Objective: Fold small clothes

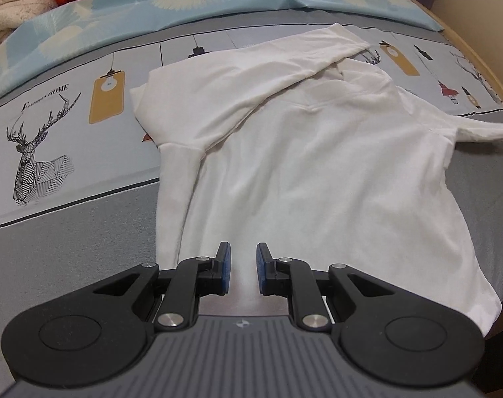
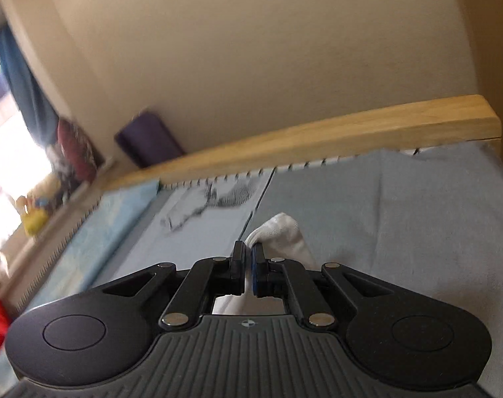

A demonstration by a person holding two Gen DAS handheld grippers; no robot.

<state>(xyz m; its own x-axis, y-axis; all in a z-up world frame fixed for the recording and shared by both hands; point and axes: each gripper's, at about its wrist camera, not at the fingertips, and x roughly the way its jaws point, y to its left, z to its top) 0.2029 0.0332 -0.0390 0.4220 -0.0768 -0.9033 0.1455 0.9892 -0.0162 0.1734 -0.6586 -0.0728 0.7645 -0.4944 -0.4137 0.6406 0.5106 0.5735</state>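
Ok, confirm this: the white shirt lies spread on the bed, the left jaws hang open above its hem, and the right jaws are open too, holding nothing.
Wrong on one count. In the right wrist view the right gripper is shut on a fold of the white shirt. The rest stands: in the left wrist view the shirt lies spread on the bed and the left gripper hangs open above its hem.

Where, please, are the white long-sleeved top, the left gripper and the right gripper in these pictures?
white long-sleeved top (image 1: 334,172), left wrist view, middle of its body panel.
left gripper (image 1: 243,267), left wrist view, midway between its parted fingertips.
right gripper (image 2: 249,258), right wrist view, midway between fingertips shut on white fabric.
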